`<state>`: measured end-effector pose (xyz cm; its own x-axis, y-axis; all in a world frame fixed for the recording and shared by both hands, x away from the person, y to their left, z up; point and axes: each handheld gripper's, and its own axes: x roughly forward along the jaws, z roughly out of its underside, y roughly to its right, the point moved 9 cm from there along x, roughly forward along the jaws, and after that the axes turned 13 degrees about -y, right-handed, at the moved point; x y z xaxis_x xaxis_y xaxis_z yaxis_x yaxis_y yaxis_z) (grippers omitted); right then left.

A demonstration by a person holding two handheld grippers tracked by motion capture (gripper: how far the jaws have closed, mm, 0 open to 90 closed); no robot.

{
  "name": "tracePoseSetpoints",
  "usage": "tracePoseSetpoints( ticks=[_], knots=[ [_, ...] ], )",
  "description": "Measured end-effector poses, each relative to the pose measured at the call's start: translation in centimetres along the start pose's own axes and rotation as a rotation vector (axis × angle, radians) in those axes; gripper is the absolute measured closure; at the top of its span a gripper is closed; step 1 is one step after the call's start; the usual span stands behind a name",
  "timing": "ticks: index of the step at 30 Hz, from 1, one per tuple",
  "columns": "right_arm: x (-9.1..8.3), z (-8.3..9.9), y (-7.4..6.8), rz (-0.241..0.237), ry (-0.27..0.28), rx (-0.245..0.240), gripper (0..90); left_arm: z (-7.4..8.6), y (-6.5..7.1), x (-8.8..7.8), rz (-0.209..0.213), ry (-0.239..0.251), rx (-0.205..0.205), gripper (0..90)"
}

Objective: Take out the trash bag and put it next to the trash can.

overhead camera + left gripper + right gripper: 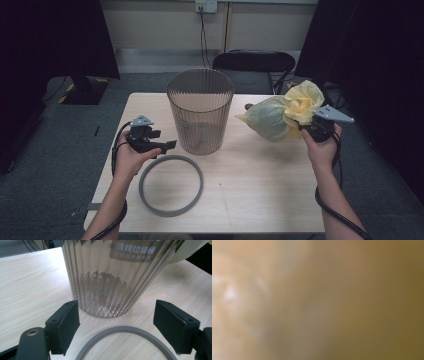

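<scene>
Yellow bag (280, 116) pinched at knot by right gripper (311, 129), right of bin (200, 111). Left gripper (167, 146) open, empty, near grey ring (171, 185). Set bag down well right of bin, keep pinch firm.

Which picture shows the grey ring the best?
The high view: the whole grey ring lies flat on the table, near the clear bin. The left gripper view shows an arc of it between the jaws. The right gripper view is a yellow blur.
</scene>
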<state>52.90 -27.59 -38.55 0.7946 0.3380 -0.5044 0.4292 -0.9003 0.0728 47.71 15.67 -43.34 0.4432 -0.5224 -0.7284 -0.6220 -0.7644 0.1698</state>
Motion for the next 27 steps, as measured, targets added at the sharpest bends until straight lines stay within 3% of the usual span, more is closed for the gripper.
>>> tracePoseSetpoints(
  ticks=[2, 7, 27],
  knots=[
    [0.1, 0.6, 0.0, -0.002, -0.005, 0.003, 85.8, 0.3, -0.1, 0.2, 0.005, -0.001, -0.013, 20.6],
    [0.5, 1.7, -0.4, -0.017, -0.019, -0.001, 85.7, 0.6, -0.1, 0.6, -0.004, -0.008, -0.002, 20.5],
    [1.2, 4.1, -1.8, -0.066, -0.03, -0.008, 83.9, 2.3, -0.4, 1.9, -0.002, -0.026, -0.018, 20.2]
  ],
)
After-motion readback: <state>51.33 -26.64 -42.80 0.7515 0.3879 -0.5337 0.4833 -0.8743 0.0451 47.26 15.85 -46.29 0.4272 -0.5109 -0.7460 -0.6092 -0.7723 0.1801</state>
